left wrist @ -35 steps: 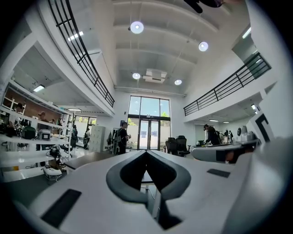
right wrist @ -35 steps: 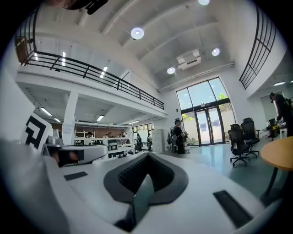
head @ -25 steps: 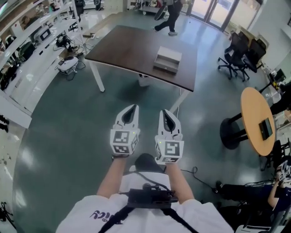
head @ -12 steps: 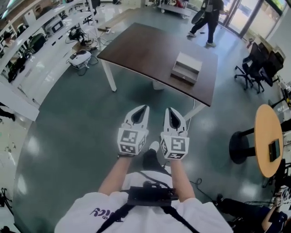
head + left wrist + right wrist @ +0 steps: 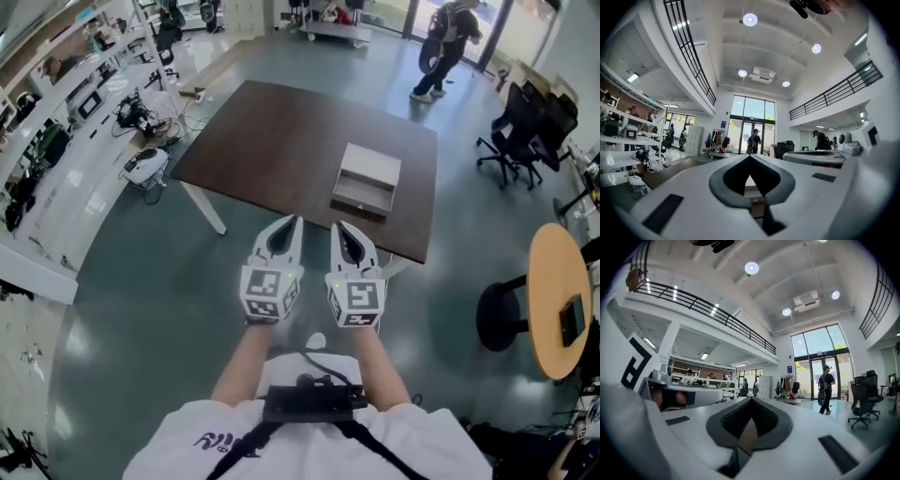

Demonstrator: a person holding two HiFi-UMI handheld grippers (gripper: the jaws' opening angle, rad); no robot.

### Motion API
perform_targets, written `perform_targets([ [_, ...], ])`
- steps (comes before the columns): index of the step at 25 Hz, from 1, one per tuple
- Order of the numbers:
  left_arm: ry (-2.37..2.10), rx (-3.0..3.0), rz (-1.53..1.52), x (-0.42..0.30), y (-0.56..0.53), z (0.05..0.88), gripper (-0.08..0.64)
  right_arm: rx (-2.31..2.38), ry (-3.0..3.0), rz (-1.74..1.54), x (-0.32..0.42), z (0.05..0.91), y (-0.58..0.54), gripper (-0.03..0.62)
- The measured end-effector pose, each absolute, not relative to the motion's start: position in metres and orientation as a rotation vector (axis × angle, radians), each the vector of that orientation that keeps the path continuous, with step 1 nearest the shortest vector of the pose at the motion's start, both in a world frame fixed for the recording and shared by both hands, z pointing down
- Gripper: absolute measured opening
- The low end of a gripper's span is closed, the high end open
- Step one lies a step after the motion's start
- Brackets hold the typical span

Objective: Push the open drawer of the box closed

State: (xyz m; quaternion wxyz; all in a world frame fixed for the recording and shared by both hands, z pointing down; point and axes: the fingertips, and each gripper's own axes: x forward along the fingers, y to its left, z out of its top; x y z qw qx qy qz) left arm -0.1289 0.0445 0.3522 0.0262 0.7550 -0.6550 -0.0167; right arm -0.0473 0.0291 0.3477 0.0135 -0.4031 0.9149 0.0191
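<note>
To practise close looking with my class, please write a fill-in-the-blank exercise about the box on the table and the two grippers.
1. On the dark brown rectangular table, the drawer of the pale grey box stands ____.
2. The white left gripper and the white right gripper hold their jaws ____.
3. In the head view, the round light wooden table lies to the box's ____.
Missing words: open; shut; right.

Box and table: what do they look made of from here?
Box: pale grey-beige, matte, flat panels with crisp edges. It could be painted wood, board or plastic; I cannot tell which. Table: dark brown top, smooth, with a soft sheen from the room lights, so probably laminate or veneer. Its white leg looks like painted metal, though that is a guess.
</note>
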Motion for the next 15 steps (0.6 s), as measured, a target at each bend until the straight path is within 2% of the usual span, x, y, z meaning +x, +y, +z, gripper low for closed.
perform_targets([
  [11,-1.714,2.513,-0.006,-0.076,-0.154,0.376,0.009,-1.594,2.717,-0.091,0.015,0.382,-0.15,-0.005],
  [15,-1.533,2.65,0.0,-0.067,-0.21,0.364,0.009,-1.702,2.611,-0.161,0.011,0.38,-0.199,-0.005],
])
